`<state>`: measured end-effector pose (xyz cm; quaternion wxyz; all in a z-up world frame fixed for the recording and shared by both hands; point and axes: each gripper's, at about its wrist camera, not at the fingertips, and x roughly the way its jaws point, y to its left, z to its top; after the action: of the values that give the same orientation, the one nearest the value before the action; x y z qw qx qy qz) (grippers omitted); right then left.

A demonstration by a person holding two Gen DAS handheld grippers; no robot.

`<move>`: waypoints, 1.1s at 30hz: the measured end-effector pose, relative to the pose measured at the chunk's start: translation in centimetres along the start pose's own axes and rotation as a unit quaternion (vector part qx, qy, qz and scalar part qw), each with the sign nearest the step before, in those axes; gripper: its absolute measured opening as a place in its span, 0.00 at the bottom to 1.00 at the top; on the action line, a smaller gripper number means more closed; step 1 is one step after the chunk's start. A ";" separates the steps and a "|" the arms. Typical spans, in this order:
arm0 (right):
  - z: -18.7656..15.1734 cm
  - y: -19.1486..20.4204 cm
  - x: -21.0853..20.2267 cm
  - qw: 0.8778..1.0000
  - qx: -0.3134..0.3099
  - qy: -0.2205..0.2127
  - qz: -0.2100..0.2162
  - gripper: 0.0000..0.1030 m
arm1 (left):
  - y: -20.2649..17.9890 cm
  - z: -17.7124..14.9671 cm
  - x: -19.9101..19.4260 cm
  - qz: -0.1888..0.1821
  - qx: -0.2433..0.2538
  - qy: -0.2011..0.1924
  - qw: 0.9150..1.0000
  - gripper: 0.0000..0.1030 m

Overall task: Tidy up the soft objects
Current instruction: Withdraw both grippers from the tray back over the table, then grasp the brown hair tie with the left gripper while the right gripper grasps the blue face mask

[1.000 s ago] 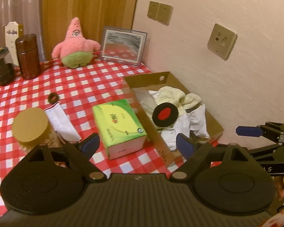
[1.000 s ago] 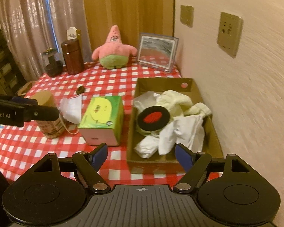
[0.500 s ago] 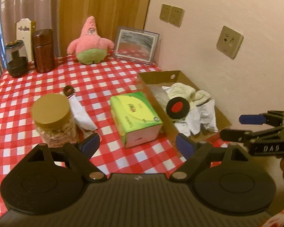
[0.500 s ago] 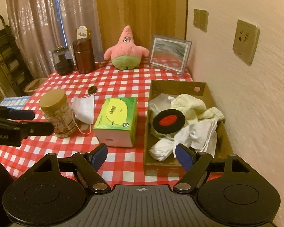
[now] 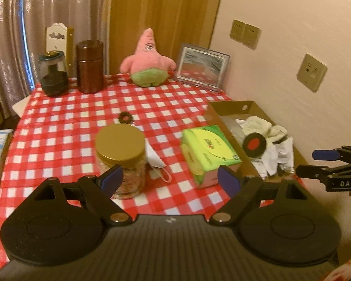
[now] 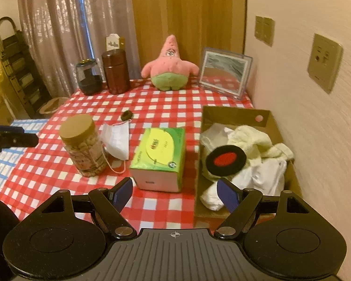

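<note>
White face mask point(image 6: 116, 140) beside jar point(image 6: 83, 145): light, limp; best pinched mid-fold. Left gripper point(image 5: 169, 179) and right gripper point(image 6: 176, 193) spread wide, holding nothing.

We have both grippers up in the air, level, nothing gripped. Left gripper point(image 5: 170, 179) jaws spread wide, blue pads point(image 5: 112, 178) facing each other. Right gripper point(image 6: 175, 192) same, jaws wide apart. In the left wrist view the right one pokes in at 3 o'clock.
</note>
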<state>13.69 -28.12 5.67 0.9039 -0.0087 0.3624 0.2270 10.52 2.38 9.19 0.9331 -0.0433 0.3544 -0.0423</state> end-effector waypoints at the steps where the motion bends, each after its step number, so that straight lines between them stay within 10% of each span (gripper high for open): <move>1: 0.1 0.2 0.1 1.000 -0.003 -0.001 0.003 0.76 | 0.4 0.3 -0.1 0.004 0.002 -0.001 1.000 0.83; 33: 2.5 8.6 12.1 0.973 -0.207 0.029 0.095 0.66 | 9.8 4.1 5.2 0.057 -0.001 0.035 0.998 0.83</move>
<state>19.39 -15.10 0.84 0.8461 -0.1674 0.3324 0.3815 17.60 11.79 7.78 0.9210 -0.0222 0.3888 0.0100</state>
